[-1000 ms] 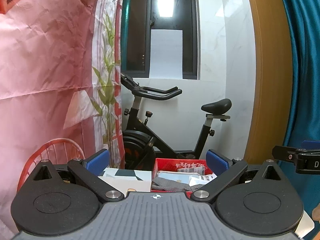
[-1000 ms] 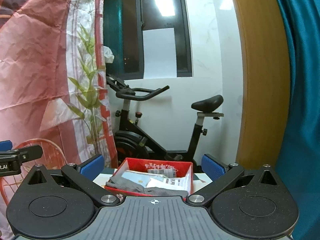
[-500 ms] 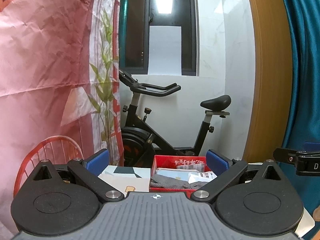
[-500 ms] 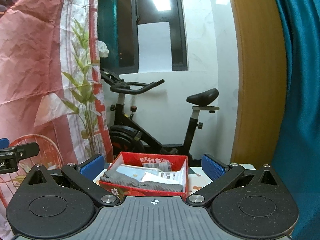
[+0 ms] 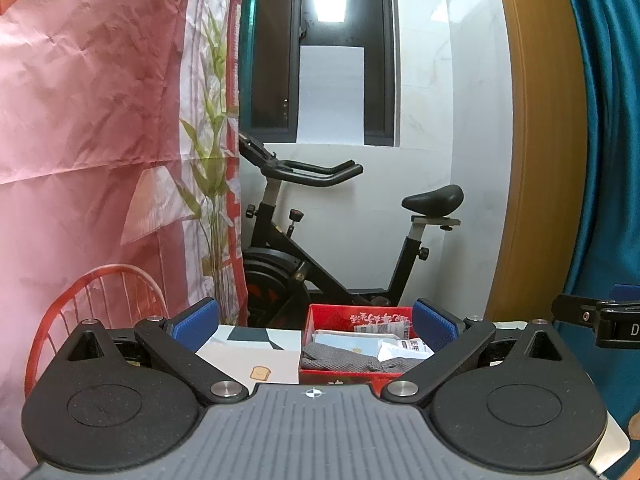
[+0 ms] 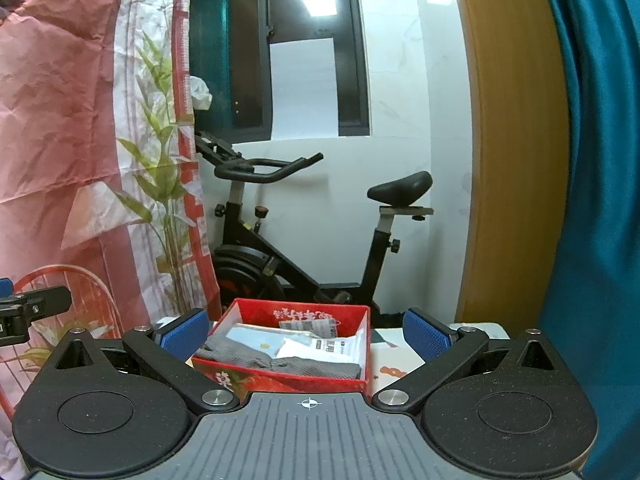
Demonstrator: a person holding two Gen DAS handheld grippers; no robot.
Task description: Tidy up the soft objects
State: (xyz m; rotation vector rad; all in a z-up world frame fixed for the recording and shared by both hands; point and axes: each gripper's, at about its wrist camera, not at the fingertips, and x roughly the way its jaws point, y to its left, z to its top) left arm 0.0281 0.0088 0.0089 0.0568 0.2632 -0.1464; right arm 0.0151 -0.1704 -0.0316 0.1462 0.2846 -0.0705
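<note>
On the white table [image 5: 256,354], printed with a small toast picture and dark shapes, a red box [image 6: 280,374] sits near the far edge, with a pale floral print on its front wall and white characters on the inside of its back wall. Behind the table stands a black exercise bike [image 6: 304,240] against a white marbled wall, below a dark window [image 5: 320,52] that reflects a ceiling light. To the left hangs a wrinkled pink sheet [image 5: 88,100] with a bamboo print along its edge, and a red wire chair back [image 5: 100,300] shows in front of it. A wooden frame [image 6: 512,140] and a smooth teal curtain [image 6: 600,200] fill the right side.

Inside the box lies a folded grey cloth [image 6: 280,362] with a knitted mesh texture, resting along the near wall. Behind it are a light blue packet [image 6: 260,336] and flat white packets [image 6: 324,346] with printed labels.

The left gripper [image 5: 314,324] has its blue-padded fingers spread wide and holds nothing; the box shows between them, toward the right finger. The right gripper [image 6: 308,330] is likewise spread and empty, its fingers framing the box from either side without touching it.
</note>
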